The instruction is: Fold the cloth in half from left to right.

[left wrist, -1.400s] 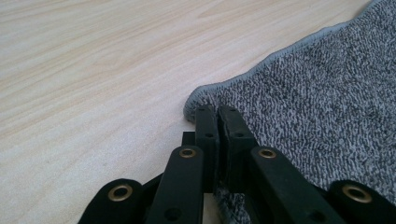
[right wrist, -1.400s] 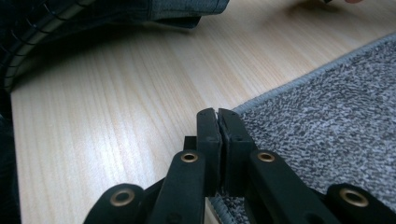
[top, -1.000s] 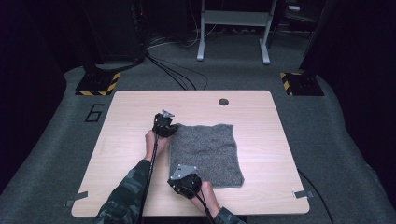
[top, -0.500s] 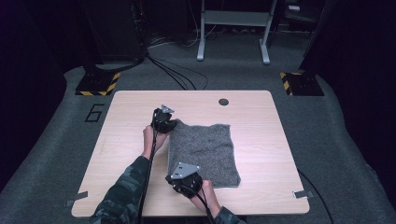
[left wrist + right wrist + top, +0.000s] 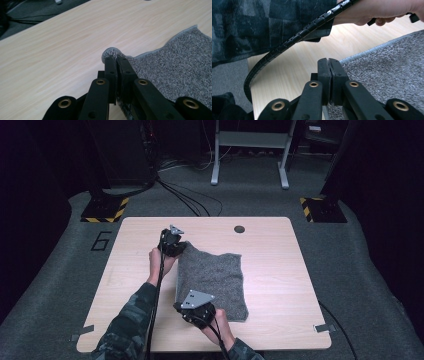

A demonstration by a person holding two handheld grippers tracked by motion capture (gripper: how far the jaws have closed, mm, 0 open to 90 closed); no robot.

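1. The grey towel [image 5: 212,280] lies mid-table [image 5: 280,285], its left edge lifted.
2. The left gripper [image 5: 116,56] pinches the far-left corner; the right gripper [image 5: 328,62] pinches the near-left corner.
3. A "6" [image 5: 101,240] marks the floor to the left.

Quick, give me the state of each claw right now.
Left claw: shut on a corner of the speckled grey knitted cloth.
Right claw: shut on the near left edge of that cloth.
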